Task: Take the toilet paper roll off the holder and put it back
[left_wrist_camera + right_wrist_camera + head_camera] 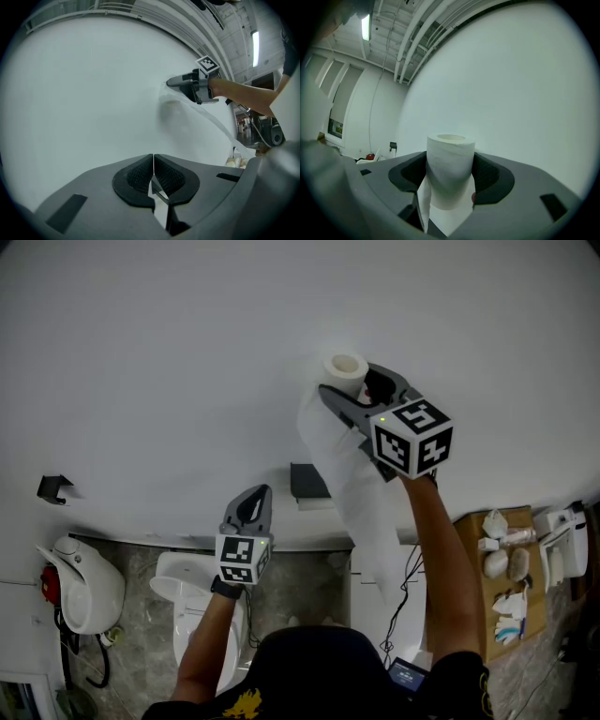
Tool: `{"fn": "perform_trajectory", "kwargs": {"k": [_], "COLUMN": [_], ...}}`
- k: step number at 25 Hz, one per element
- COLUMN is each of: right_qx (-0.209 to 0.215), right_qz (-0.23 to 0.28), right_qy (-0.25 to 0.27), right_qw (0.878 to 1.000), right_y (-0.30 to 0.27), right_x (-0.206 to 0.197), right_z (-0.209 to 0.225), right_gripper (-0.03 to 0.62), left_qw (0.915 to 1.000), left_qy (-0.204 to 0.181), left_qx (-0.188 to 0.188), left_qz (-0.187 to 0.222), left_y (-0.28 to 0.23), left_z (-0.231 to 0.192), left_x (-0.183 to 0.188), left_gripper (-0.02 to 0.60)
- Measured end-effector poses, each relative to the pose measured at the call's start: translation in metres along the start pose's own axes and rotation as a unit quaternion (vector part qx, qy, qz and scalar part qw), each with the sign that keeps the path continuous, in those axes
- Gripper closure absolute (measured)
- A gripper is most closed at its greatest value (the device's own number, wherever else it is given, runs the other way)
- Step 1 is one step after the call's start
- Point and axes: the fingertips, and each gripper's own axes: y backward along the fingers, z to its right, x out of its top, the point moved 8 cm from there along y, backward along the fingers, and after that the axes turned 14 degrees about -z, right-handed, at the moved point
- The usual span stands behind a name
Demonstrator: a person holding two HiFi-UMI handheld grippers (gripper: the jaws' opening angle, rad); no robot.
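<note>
White paper, soft and slightly crumpled: the toilet paper roll (450, 157) stands upright between the jaws of the right gripper (450, 174). The ribbed black pads (490, 176) press into its sides and dent it at the waist, so the jaws are clamped on the roll, held fairly wide by its bulk. The cardboard core shows as an open ring on top.

From the head view, the roll is raised in the air close to the plain white wall (169, 352), and is on no holder. A long loose tail of paper (361, 512) hangs down from it, broad and gently creased.

The left gripper (153, 177) is held lower. Its jaws are together, pad against pad, with nothing between them. Its camera sees the right gripper from the side, with the tail of paper trailing below.

A small black bracket (54, 487) is fixed to the wall well to the left. A dark grey box-shaped fitting (307, 482) sits on the wall just beside the hanging paper; I cannot tell which of the two is the holder.

A white toilet (187, 601) stands on a mottled grey stone floor (309, 592) below the left gripper. Near the right edge is a flat brown cardboard tray (469, 549) with several small white items lying in it, too small to name.
</note>
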Motion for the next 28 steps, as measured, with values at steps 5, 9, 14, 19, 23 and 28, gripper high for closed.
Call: {"fn": "perform_trajectory", "kwargs": {"k": [5, 9, 14, 19, 23, 28], "right_qx": [0.009, 0.013, 0.011, 0.001, -0.003, -0.003], "right_qz": [-0.007, -0.013, -0.018, -0.03, -0.039, -0.047], "right_qy": [-0.017, -0.034, -0.053, -0.044, -0.049, -0.055], "right_qw": [1.0, 0.999, 0.998, 0.999, 0.998, 0.997], "right_y": [-0.01, -0.019, -0.03, -0.039, -0.047, -0.055], "right_x": [-0.024, -0.048, -0.082, -0.113, -0.135, -0.159], "right_z": [-0.006, -0.011, -0.017, -0.023, -0.03, -0.042], "right_gripper": [0.309, 0.309, 0.309, 0.309, 0.309, 0.309], "left_qw": [1.0, 1.0, 1.0, 0.9999, 0.9999, 1.0], "left_qy": [0.001, 0.003, 0.003, 0.003, 0.003, 0.002], "left_qx": [0.002, 0.003, 0.005, 0.005, 0.003, 0.004], "left_qz": [0.0, -0.004, -0.003, -0.008, -0.009, -0.008], "left_y": [0.0, 0.0, 0.002, 0.0, 0.0, 0.001], "left_z": [0.001, 0.001, -0.001, 0.001, 0.002, 0.001], "left_x": [-0.001, -0.003, -0.004, -0.006, -0.007, -0.007], "left_gripper": [0.563, 0.563, 0.563, 0.563, 0.563, 0.563]}}
